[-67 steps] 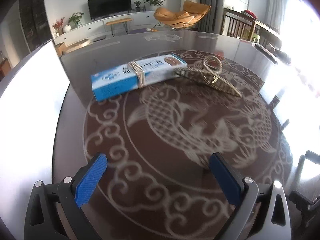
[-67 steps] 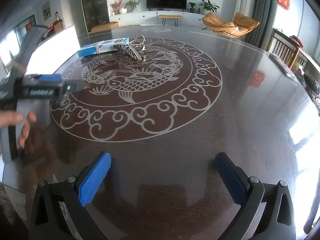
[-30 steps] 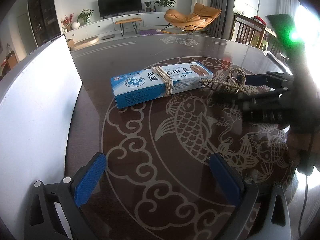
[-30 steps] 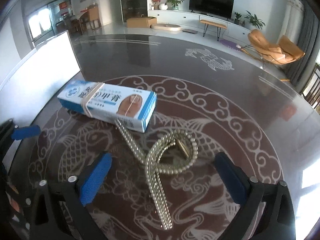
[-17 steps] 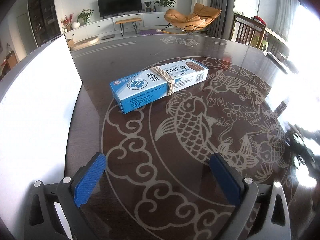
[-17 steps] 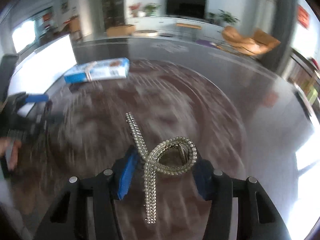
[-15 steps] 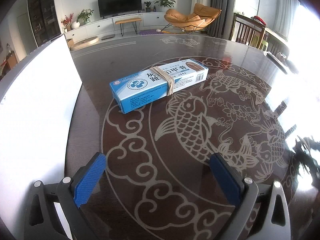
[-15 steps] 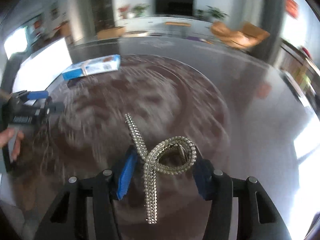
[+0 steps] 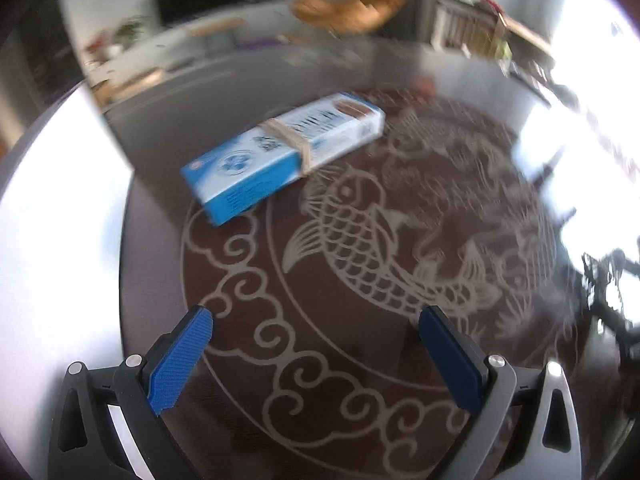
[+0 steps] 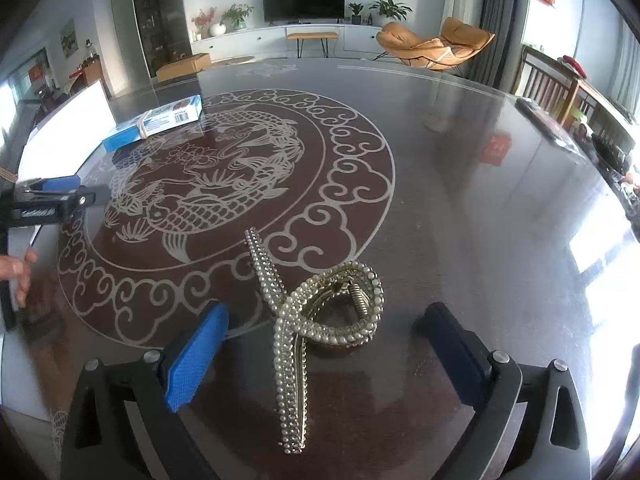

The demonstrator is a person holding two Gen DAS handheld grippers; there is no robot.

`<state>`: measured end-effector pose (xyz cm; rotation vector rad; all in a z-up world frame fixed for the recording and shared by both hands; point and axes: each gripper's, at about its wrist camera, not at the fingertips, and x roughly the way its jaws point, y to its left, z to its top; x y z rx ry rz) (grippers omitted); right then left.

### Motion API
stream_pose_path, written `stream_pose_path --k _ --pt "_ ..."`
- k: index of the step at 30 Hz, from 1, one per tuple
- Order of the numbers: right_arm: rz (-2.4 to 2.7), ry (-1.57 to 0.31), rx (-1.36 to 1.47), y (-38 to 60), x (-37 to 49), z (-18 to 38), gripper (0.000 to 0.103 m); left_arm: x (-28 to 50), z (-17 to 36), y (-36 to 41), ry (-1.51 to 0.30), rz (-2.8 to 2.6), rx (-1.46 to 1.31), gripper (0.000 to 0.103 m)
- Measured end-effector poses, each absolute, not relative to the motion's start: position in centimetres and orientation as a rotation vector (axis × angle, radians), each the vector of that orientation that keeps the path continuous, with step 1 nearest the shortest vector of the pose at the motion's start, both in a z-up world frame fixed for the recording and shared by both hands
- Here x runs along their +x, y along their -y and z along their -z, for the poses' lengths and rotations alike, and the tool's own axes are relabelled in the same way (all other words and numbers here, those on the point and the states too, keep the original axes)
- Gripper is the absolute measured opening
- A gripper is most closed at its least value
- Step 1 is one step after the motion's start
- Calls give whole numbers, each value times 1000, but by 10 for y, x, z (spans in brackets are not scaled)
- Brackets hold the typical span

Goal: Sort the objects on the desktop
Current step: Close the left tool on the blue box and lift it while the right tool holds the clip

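The right hand-held gripper (image 10: 322, 334) is hovering low over the dark surface (image 10: 460, 184), pointing steeply down, and its jaws are opening. The pearl hair clip (image 10: 316, 320) is lying on the surface between the two blue pads, touching neither of them. The clip's looped end is sitting toward the right pad and its long beaded arm is running near, toward the camera, with a second arm reaching far and left. It is resting just on the near rim of the pale cloud-and-fish pattern.

The blue-and-white box (image 10: 154, 122), bound by a rubber band, is lying far left on the surface, well apart from the clip.

The left hand-held gripper (image 9: 316, 344) is also hovering above the surface with its jaws standing wide apart and nothing between them. In its blurred view the box (image 9: 284, 156) is lying ahead, angled from near left to far right, beside the fish (image 9: 360, 228) design. In the right wrist view this gripper (image 10: 52, 200) is showing at the left edge, with a person's fingers (image 10: 18, 272) below it.
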<state>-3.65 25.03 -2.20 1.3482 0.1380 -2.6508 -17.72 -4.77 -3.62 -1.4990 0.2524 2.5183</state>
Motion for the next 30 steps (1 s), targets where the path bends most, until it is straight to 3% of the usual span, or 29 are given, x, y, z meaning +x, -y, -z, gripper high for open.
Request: stream_pose_path --k 4,6,16,19,28,29,30 --pt "2651 -138 1348 -250 -37 22 98 -195 14 31 -473 -2471 -1414 103" --pt "2651 -138 1348 -250 -37 22 98 -213 8 28 -490 -2466 -1412 103" --pt "2652 -139 1348 -250 -37 22 98 -297 33 31 -409 -2418 -1491 103" --pt "2652 -140 1348 -251 -37 22 98 -306 39 40 -254 -2415 -1492 103" --pt "2665 -161 1342 -250 -39 20 98 -283 48 22 -262 -2452 -1440 103" --pt "2668 -163 1342 -249 -39 20 98 -279 48 22 -250 -2463 -1436 97" --pt "2670 -165 1343 -249 -40 19 98 -275 46 22 -243 -2482 -1423 79"
